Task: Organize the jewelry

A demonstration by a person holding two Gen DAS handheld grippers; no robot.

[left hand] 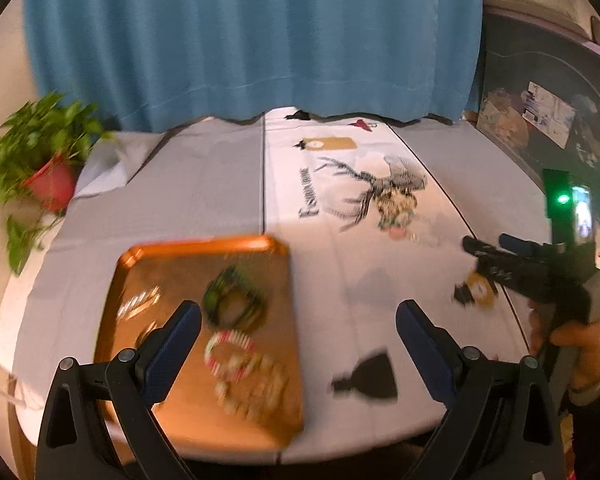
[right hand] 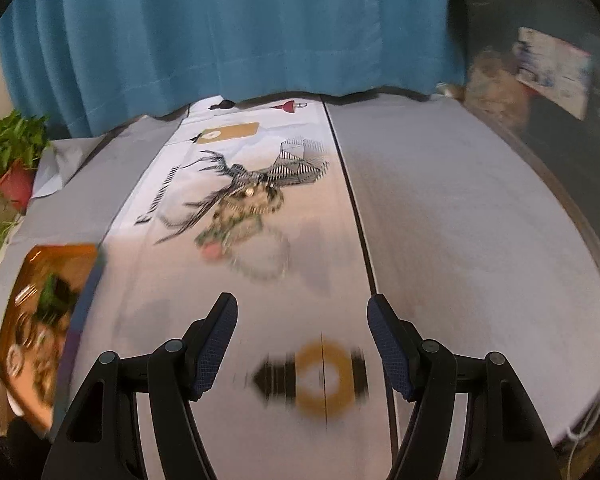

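Both grippers are wide open and hold nothing. The left gripper (left hand: 298,320) hangs over the near edge of the orange tray (left hand: 172,248), which sits in the lower left of the left wrist view. On the tray lie a dark green bracelet (left hand: 234,300), a red and white bracelet (left hand: 230,354) and some pale beads (left hand: 256,384), all blurry.

The right gripper (right hand: 302,320) hangs over the white tablecloth (right hand: 460,240), in the lower middle of its own view. Past its tips, near the middle of that view, more jewelry (right hand: 240,216) lies on the deer picture (right hand: 236,188) of the cloth. A thin chain (right hand: 262,264) seems to lie just below it, but blur makes it hard to tell.

I think the step is reaching for the loose jewelry so it can go on the tray. Next, the right gripper needs to go forward, come down over one piece, and close on it gently. The chain is thin and flat, so the tips must get very low.
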